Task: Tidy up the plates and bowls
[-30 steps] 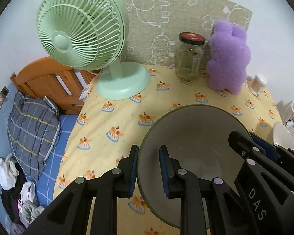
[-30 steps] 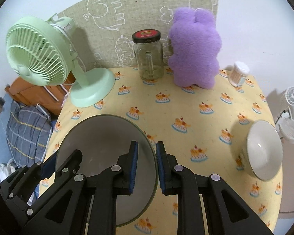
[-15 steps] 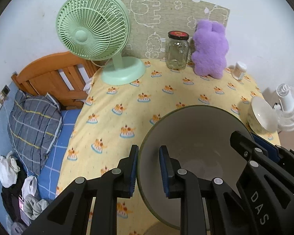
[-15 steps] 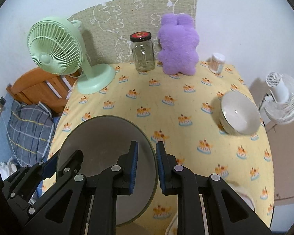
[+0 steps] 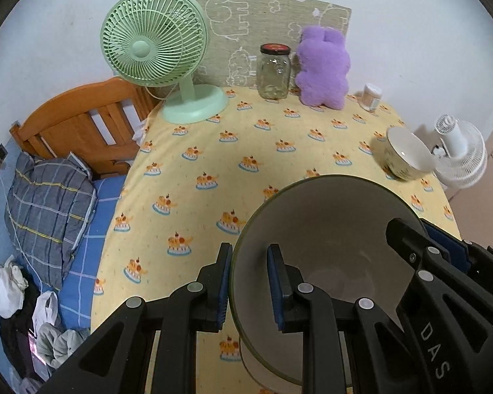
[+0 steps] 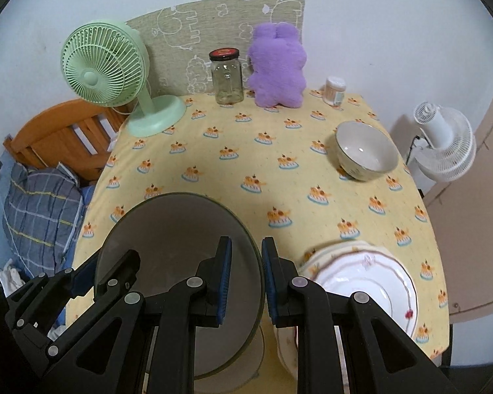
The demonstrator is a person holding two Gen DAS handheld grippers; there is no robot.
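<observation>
Bowl (image 5: 328,229) clamped by both tongs (image 5: 248,282) (image 6: 245,282), now farther back from fan (image 5: 154,39).

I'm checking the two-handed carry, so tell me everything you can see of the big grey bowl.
The big grey bowl is wide and round, with a matte pale grey inside and a thin dark olive rim; it looks ceramic. It is empty and held above the yellow tablecloth, slightly tilted. The left gripper pinches its rim on one side, the right gripper on the opposite side. A pale dish lies underneath it.
</observation>
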